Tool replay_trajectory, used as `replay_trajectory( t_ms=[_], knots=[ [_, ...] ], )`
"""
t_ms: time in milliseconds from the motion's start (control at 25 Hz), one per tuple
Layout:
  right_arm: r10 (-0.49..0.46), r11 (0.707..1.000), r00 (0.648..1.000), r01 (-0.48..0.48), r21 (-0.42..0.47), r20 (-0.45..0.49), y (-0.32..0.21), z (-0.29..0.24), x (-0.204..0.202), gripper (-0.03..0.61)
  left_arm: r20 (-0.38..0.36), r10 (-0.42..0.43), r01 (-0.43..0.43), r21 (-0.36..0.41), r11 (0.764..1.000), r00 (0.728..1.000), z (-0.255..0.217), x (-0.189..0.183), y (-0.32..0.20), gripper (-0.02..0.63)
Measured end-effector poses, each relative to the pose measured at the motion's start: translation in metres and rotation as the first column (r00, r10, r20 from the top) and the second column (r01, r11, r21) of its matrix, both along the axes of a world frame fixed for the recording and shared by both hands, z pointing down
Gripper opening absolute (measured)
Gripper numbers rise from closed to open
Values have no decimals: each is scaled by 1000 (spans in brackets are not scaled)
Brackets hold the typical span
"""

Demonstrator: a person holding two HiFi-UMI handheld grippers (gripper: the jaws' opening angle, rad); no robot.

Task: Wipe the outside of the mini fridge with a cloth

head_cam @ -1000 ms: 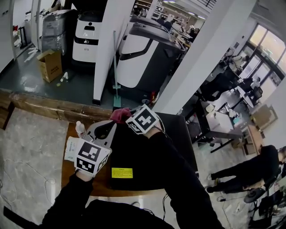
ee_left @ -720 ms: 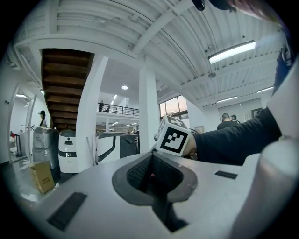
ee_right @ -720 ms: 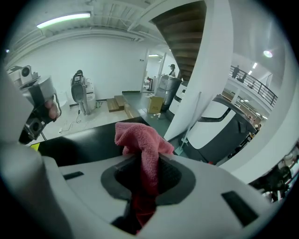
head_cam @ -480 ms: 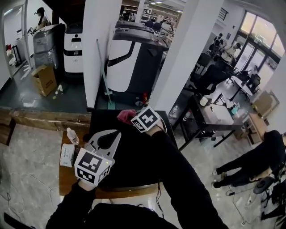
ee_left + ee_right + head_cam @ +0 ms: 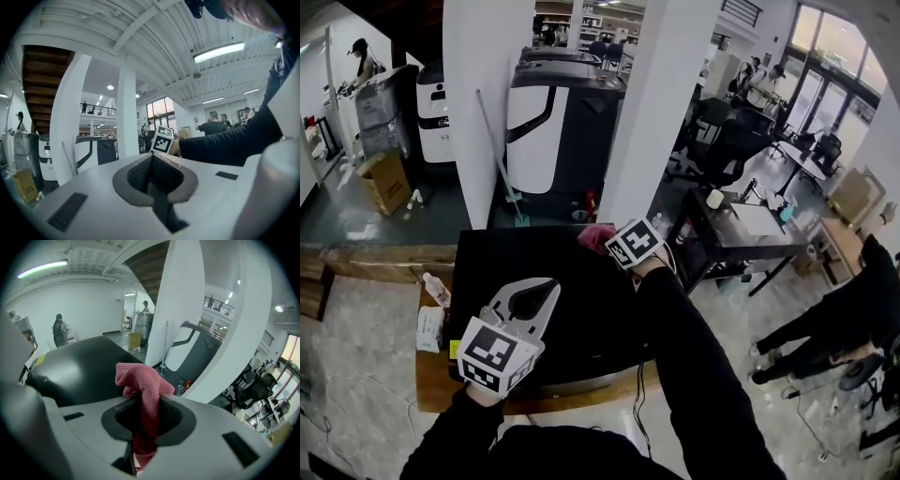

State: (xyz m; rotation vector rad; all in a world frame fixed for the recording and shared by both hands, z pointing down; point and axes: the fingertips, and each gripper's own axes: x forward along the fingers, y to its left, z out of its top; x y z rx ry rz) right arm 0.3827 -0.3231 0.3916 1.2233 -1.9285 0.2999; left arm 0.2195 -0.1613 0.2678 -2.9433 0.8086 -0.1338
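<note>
**While the cloth is clamped at the fridge's far edge, the left tool rides empty**

Where the right gripper (image 5: 140,427) is concerned, its jaws are closed on the pink cloth (image 5: 140,380). They pinch a narrow fold, and a loose bunch stands up beyond the tips. Seen from the head view, that cloth (image 5: 598,237) sits at the far edge of the mini fridge's (image 5: 544,281) top, near its far right corner. Whether it presses the surface or hangs just over the edge cannot be told.

Handling, as a judgement: the cloth is soft, light terry that folds and drags. The present pinch leaves little flat face for wiping. A hold nearer the middle of the bunch, with more material spread under the jaws, would serve better. The fridge's black shell looks hard, smooth and glossy, so the cloth should slide easily. The cabinet appears heavy enough not to shift under wiping pressure, though bracing is prudent.

The left gripper (image 5: 546,286) is over the near left part of the fridge top. Its jaws are together with nothing between them. Contact with the top cannot be confirmed.

The fridge stands on a wooden counter (image 5: 431,384). A small bottle (image 5: 436,289) and a white packet (image 5: 429,328) lie at the counter's left end, just beside the fridge's left wall. They may obstruct wiping that side.
</note>
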Motion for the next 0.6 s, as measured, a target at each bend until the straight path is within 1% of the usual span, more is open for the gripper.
replay_trajectory(
  t_ms=[200, 240, 320, 440, 520, 600],
  knots=[
    [27, 1000, 999, -27, 6, -35, 11, 2, 39, 74, 1, -20, 20, 4, 1000, 1000, 4, 18, 11, 6],
    [25, 1000, 999, -24, 18, -37, 12, 1, 43, 74, 0, -26, 26, 5, 1000, 1000, 3, 20, 13, 6],
    [-3, 999, 1000, 3, 53, -4, 21, -12, 39, 74, -4, -42, 42, 13, 999, 999, -1, 21, 18, 6],
    [-106, 987, 993, 99, 125, 50, 42, -58, 12, 74, -18, -86, 86, 28, 996, 996, -11, 15, 27, 6],
    [-191, 969, 980, 179, 169, 60, 60, -95, -12, 74, -28, -134, 135, 38, 990, 991, -18, 5, 32, 6],
    [-271, 944, 960, 250, 214, 72, 81, -130, -36, 74, -30, -184, 185, 47, 982, 982, -23, -8, 35, 6]
  ],
)
